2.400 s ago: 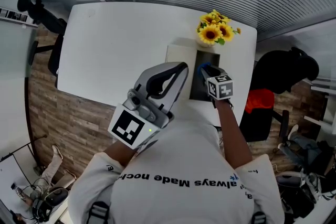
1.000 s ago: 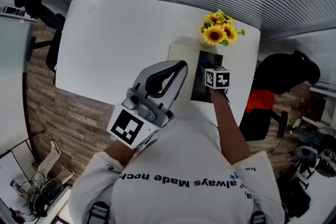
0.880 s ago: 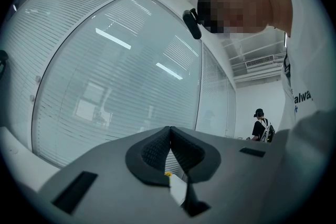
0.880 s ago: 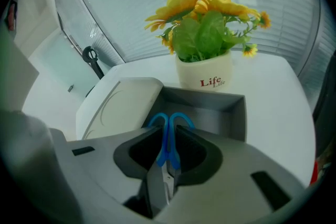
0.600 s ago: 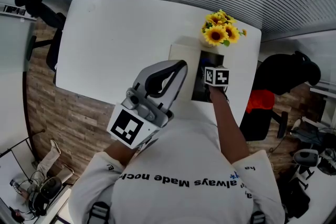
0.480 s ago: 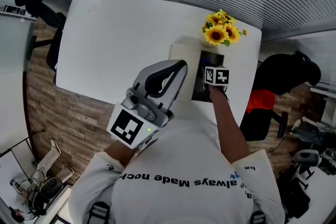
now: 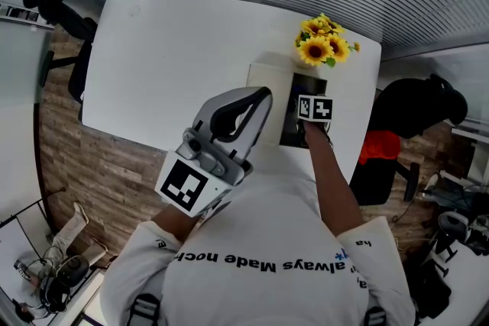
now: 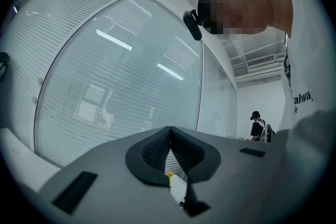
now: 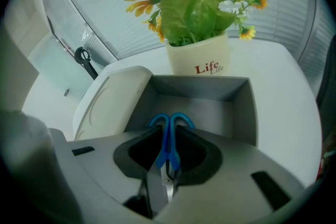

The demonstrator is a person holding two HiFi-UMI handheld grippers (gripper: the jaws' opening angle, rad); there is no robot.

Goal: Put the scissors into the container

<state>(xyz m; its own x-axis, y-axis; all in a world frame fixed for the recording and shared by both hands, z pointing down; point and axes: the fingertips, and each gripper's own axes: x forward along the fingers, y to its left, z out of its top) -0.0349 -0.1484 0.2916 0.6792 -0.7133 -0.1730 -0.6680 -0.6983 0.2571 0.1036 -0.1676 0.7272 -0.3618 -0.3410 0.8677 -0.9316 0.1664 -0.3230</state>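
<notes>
While the left tongs (image 8: 169,134) stay parked up by the chest, pressed together with nothing in them, the right tongs (image 9: 169,132) are where the action is. Compared with a couple of seconds ago, they're further out over the surface (image 7: 176,57), closer to the flowerpot (image 9: 198,60). The marker cube now sits right over the container (image 9: 239,107) in the head view instead of at its near end.

The scissors (image 9: 167,152) are still pinched between the right tongs. Blue handles point forward, with the loops poking out past the tips, and the blades run back toward the camera. From the right gripper view, the loops hang over the container's open mouth with its grey floor behind them. I can't really tell how high they are above that floor.

So my read is that the carry is basically done and this is the drop-off stage. The scissors are lined up above the box but not in it yet. What's left looks like a small dip down and then letting go, keeping clear of the pot just behind the back wall.
</notes>
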